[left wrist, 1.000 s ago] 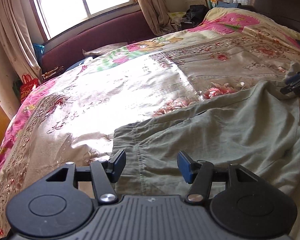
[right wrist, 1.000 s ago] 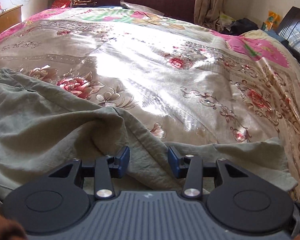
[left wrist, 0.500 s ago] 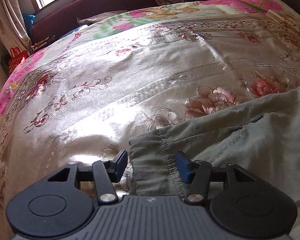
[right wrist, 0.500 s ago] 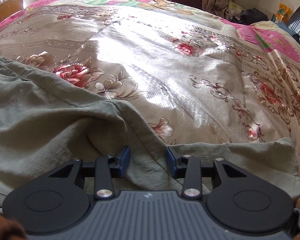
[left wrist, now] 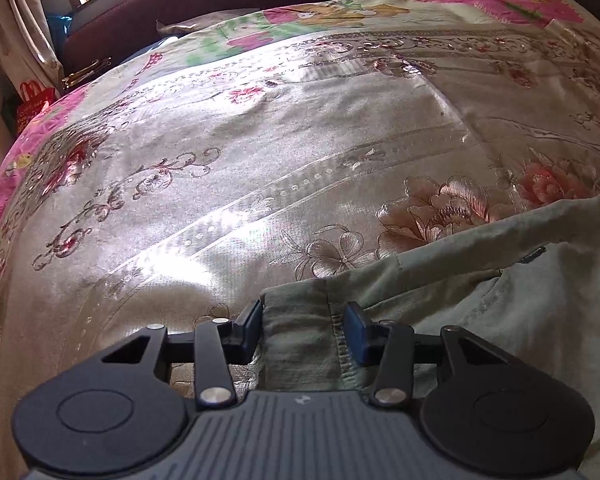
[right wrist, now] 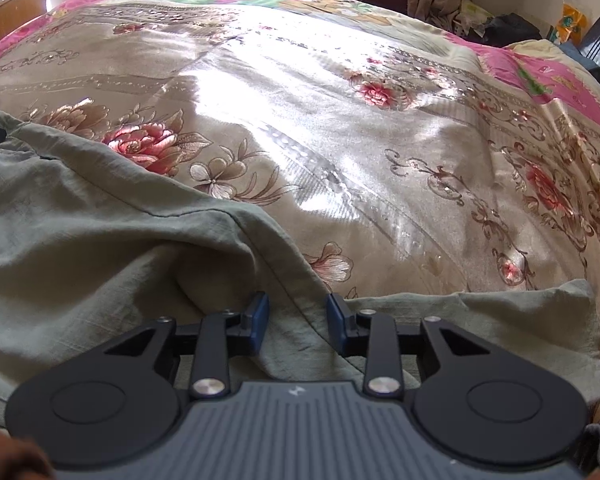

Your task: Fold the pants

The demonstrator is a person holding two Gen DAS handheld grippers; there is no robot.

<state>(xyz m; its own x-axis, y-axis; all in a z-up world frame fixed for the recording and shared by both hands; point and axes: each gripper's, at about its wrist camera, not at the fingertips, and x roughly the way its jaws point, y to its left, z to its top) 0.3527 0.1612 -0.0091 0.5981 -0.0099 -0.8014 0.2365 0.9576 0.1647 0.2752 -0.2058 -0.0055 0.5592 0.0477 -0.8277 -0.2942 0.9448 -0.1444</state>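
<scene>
On the bed, over its shiny floral satin bedspread (left wrist: 260, 168), lie the crumpled grey-green cotton pants (right wrist: 80, 240), spread along the near edge. I have my left tool (left wrist: 303, 330) down over one corner of the garment — the stitched hem sits between its blue pads, and the jaws have just been closing, though I still see a sliver of gap on the seam side, so I judge it not yet clamped. My right tool (right wrist: 297, 326) straddles a raised ridge of cloth at the other end; its jaws have also just been closing, with the fold between them but the pads seemingly not pressing yet. I read this as the grasping step before the first fold. Next I should finish both pinches firmly, catching every layer, then lift the two ends together and carry them over evenly so the slippery bedspread does not let the pants slide or bunch.
</scene>
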